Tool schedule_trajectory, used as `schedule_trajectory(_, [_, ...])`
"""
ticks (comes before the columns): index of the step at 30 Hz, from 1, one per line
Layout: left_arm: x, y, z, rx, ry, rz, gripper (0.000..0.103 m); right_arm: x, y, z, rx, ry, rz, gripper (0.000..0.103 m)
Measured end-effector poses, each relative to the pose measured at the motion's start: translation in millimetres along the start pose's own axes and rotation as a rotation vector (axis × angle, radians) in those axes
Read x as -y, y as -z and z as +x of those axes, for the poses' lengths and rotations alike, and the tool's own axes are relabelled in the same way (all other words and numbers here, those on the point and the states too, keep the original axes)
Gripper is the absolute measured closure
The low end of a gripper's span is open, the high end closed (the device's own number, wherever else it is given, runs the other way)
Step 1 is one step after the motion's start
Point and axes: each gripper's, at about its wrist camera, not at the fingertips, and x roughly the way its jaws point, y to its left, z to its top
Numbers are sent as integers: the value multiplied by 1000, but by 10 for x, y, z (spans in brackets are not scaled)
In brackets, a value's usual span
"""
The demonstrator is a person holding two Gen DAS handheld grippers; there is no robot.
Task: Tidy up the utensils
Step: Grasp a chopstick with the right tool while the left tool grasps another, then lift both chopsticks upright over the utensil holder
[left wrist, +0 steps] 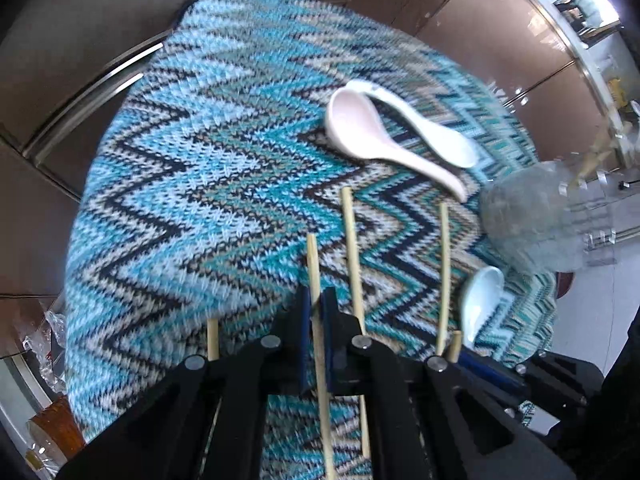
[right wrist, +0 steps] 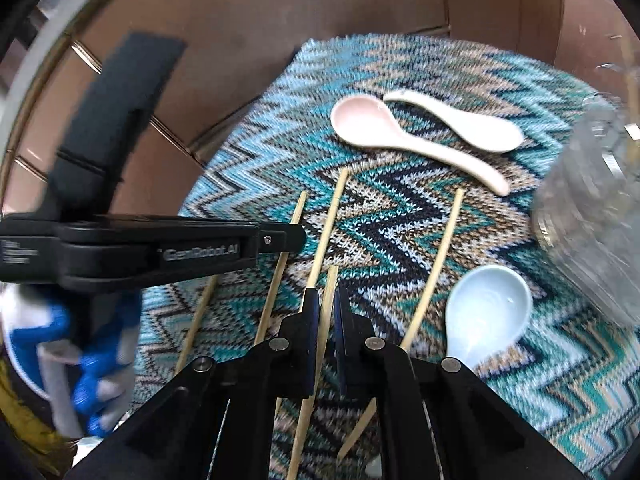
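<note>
Over a blue zigzag knitted cloth (left wrist: pixel 192 168) (right wrist: pixel 404 216), my left gripper (left wrist: pixel 318 294) is shut on a bamboo chopstick (left wrist: pixel 313 260) that runs back between its pads. My right gripper (right wrist: pixel 326 294) is shut on another chopstick (right wrist: pixel 330 280). In the right wrist view the left gripper (right wrist: pixel 294 236) reaches in from the left, over its chopstick (right wrist: pixel 276 276). More chopsticks lie loose on the cloth (left wrist: pixel 354 248) (left wrist: pixel 444 264) (right wrist: pixel 324 232) (right wrist: pixel 436 264). A pink spoon (left wrist: pixel 356 132) (right wrist: pixel 364 124) and a white spoon (left wrist: pixel 436 132) (right wrist: pixel 464 120) lie crossed further off. A pale blue spoon (left wrist: pixel 480 300) (right wrist: pixel 488 312) lies to the right.
A clear glass jar (left wrist: pixel 532 216) (right wrist: pixel 592 208) stands at the cloth's right edge, blurred, with sticks poking out of its top. Brown floor tiles (right wrist: pixel 280 20) surround the cloth. A hand in a blue and white glove (right wrist: pixel 96 360) holds the left gripper.
</note>
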Motion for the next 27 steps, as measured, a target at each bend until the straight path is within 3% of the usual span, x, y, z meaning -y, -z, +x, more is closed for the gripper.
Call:
schedule_trajectory(10, [97, 424, -920, 234, 2, 40, 98, -183, 364, -849, 205, -18, -27, 97])
schedule_trajectory(16, [237, 592, -1356, 320, 23, 48, 98, -246, 600, -1405, 334, -3, -36, 97])
schedule_trajectory(27, [821, 714, -2136, 488, 99, 139, 98, -207, 823, -2612, 627, 104, -55, 97])
